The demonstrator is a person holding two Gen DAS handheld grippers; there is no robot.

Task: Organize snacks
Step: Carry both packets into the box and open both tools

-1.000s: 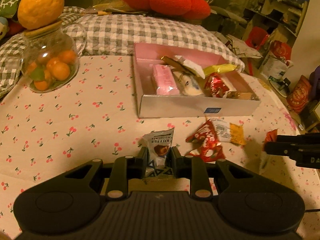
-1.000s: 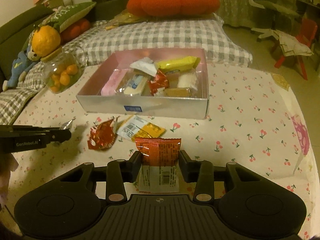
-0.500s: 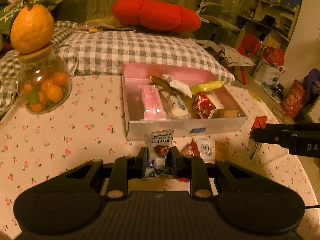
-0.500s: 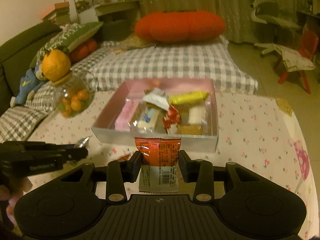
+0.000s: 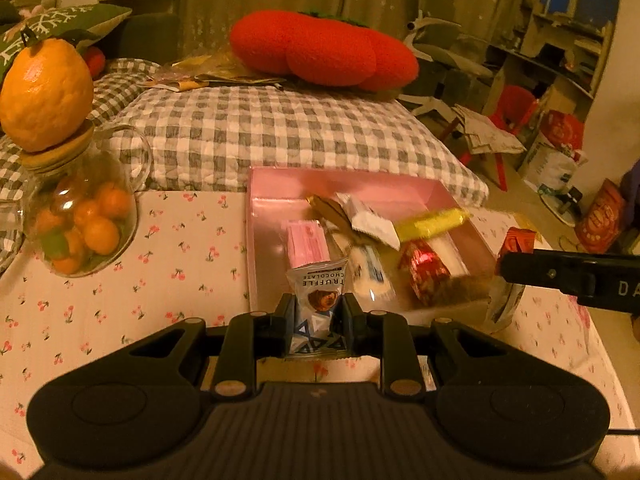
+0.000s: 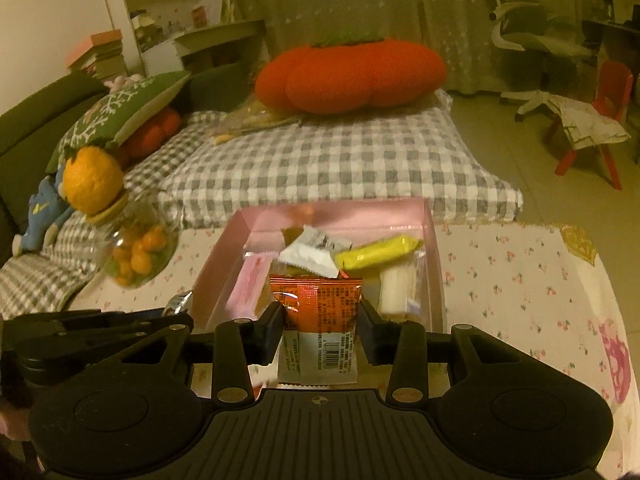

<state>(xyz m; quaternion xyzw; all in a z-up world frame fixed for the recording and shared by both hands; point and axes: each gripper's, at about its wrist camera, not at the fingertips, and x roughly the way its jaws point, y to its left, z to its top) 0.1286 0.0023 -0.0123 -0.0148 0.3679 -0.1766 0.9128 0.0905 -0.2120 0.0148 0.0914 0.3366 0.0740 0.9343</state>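
Left wrist view, inventory by size: one counter (image 5: 188, 240) under a cherry-print cloth; one pink box (image 5: 256, 240) on it, with about six wrapped snacks visible inside, the overlap making the count uncertain — one pink bar (image 5: 306, 242), one yellow packet (image 5: 430, 224), one red foil sweet (image 5: 426, 270) and pale packets; one glass jar (image 5: 80, 220) of small oranges, well apart to the box's left. Two grippers, one snack each: left gripper (image 5: 318, 316), fingers clamped on one truffle chocolate packet (image 5: 318, 284) above the box's near wall; right gripper (image 6: 320, 328), fingers pinching one orange snack packet (image 6: 316, 304) before the same wall. Step in hand, judged: carrying both to the box. Next move calls for clearing the wall, parting the fingers over free floor, not atop the heap.
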